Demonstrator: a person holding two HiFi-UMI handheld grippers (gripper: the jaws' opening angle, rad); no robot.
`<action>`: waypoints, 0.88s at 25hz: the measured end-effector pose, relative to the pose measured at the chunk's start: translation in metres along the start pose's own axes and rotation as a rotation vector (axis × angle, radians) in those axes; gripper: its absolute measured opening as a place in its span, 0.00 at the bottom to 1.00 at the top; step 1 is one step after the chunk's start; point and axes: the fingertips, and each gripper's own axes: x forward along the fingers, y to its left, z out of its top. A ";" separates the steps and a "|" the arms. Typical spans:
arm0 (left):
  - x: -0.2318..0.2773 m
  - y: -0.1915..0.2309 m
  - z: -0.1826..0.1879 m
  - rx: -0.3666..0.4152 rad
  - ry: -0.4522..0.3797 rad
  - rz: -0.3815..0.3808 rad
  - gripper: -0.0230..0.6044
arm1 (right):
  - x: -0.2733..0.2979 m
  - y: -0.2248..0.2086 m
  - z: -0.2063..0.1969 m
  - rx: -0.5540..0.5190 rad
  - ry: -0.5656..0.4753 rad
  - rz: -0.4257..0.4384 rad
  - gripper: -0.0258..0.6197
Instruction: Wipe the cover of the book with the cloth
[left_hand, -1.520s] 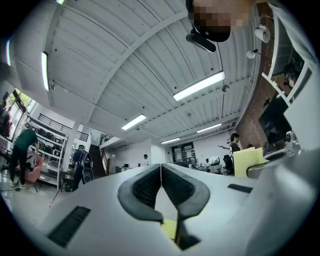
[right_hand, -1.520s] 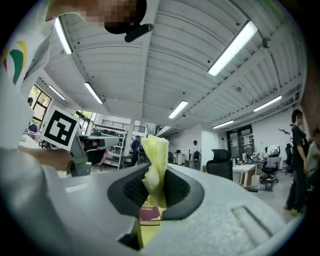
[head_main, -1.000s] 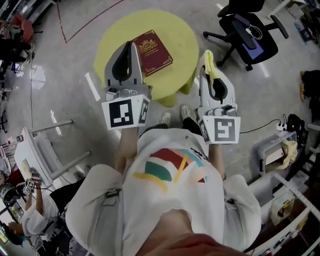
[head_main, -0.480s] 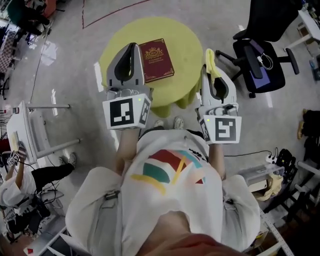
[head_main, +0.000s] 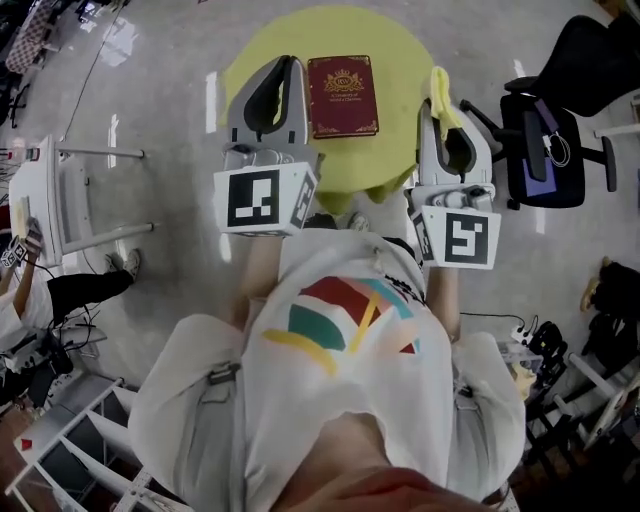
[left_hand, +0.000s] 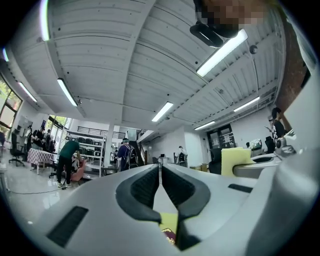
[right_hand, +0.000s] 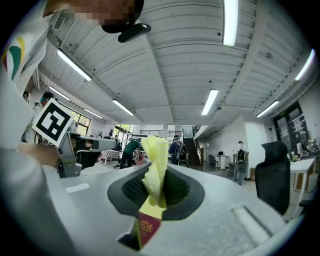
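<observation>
Grey polished floor (head_main: 150, 110) spreads through this big workshop hall, with long lamps (left_hand: 220, 52) on the ceiling. On the floor stands a low round yellow table (head_main: 400, 45), and a black office chair (head_main: 545, 130) is just beside it at the right. The person (head_main: 350, 380) stands before the table and holds both tools about level over its near side.

The dark red book (head_main: 343, 95) lies flat and closed on the table top, its gold ornament upward, between the two grippers as seen from above. It looks like a hard cover, stiff and rather heavy, so I judge it will keep its place under light wiping. However, the smooth cover may slide on the smooth top, so pressing down one edge with the free tool would be wise.

The left gripper (left_hand: 160, 169) has its jaws pressed together with nothing in them. The right gripper (right_hand: 157, 172) is clamped on the yellow cloth (right_hand: 154, 160), soft and thin, which sticks out floppy beyond the tips.
</observation>
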 end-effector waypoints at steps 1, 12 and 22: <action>0.002 0.004 -0.001 -0.006 0.002 0.002 0.07 | 0.004 0.003 0.001 -0.003 -0.002 0.006 0.09; 0.023 0.035 -0.031 -0.063 0.095 -0.016 0.07 | 0.044 0.024 -0.001 -0.020 0.009 0.044 0.09; 0.036 0.047 -0.131 -0.244 0.343 -0.054 0.27 | 0.065 0.036 -0.015 -0.024 0.061 0.047 0.09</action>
